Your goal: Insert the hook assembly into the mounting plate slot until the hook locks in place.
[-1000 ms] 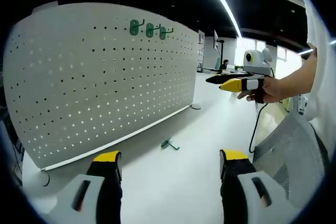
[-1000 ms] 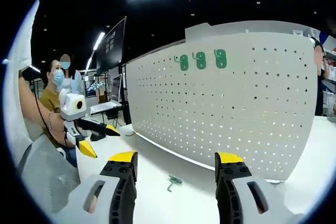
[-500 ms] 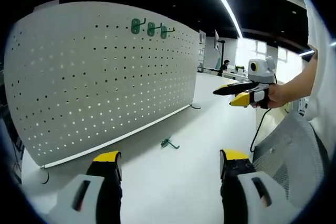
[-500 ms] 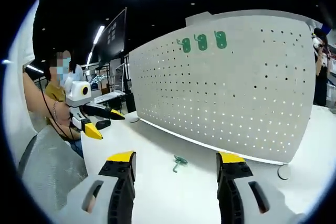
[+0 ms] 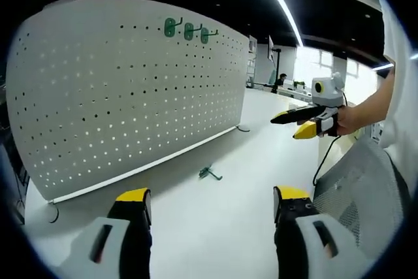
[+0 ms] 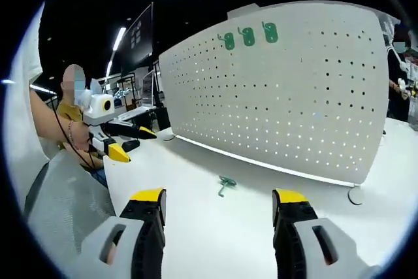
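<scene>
1. White perforated mounting plate (image 5: 130, 89) is the biggest thing we've got, standing upright on the desk (image 5: 222, 227). Three green hooks (image 5: 186, 31) already sit side by side in its top rows.
2. Our left gripper (image 5: 209, 210) is well back from the plate, jaws wide, holding nothing. Our right gripper (image 6: 219, 210) is the same: wide apart and empty.
3. Loose green hook assembly (image 5: 209, 174) lies flat on the desk, just in front of the plate's lower edge and well apart from both grippers, so it's not picked up yet.
4. Worry from here, we reckon: it's small and lying flat, so a sloppy pinch could skid it away or grab it crooked, and then the pegs won't line up with the holes.
</scene>
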A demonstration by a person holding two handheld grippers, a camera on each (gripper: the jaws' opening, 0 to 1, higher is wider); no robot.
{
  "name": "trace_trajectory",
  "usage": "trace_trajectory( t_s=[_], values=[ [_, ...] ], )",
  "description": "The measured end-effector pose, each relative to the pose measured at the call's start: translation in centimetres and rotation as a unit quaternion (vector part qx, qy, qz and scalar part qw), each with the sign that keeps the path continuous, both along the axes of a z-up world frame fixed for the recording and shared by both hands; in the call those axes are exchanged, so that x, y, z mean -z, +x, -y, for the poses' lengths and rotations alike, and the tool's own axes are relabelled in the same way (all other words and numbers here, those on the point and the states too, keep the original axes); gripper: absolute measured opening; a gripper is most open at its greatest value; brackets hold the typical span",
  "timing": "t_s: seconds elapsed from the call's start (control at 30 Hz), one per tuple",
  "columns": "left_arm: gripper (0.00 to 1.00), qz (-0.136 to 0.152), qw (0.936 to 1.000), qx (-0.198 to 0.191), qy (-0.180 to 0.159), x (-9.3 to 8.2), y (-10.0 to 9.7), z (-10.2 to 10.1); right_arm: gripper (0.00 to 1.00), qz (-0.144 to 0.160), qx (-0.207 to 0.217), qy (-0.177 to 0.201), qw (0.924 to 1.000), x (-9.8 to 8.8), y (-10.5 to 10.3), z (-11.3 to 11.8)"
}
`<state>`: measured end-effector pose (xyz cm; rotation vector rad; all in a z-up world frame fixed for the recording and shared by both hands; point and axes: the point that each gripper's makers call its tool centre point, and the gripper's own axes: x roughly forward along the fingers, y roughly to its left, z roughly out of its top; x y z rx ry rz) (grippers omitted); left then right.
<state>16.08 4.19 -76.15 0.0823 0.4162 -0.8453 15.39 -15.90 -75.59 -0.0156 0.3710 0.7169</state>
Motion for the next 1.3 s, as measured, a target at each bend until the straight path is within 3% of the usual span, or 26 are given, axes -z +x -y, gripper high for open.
trace_trajectory(
  t_s=[0.37, 0.5, 0.63, 0.8, 1.2, 1.3],
  values=[
    [0.77, 0.004, 0.9999, 0.008, 0.01, -0.1, 0.2, 0.2, 0.63, -0.003, 0.001, 0.004, 1.0, -0.1, 0.0, -0.1],
    [0.77, 0.007, 0.9985, 0.036, 0.041, 0.4, 0.9, 0.9, 0.63, -0.004, -0.001, 0.002, 1.0, -0.1, -0.2, -0.2],
    [0.77, 0.001, 0.9974, 0.051, 0.05, 0.4, 2.1, 1.6, 0.63, -0.007, 0.0, 0.002, 1.0, 0.1, -0.6, 0.1],
    [0.77, -0.016, 0.9901, 0.102, 0.095, 2.0, 2.8, 3.2, 0.63, -0.011, 0.001, 0.002, 0.9999, 0.3, -1.2, 0.3],
    [0.73, -0.018, 0.9711, 0.182, 0.154, 3.8, 5.0, 6.6, 0.63, -0.018, 0.01, 0.001, 0.9998, 0.5, -1.9, 0.7],
    [0.72, -0.016, 0.9607, 0.21, 0.181, 4.5, 5.1, 7.4, 0.63, -0.02, 0.012, 0.0, 0.9997, 0.5, -2.0, 0.6]
  ],
)
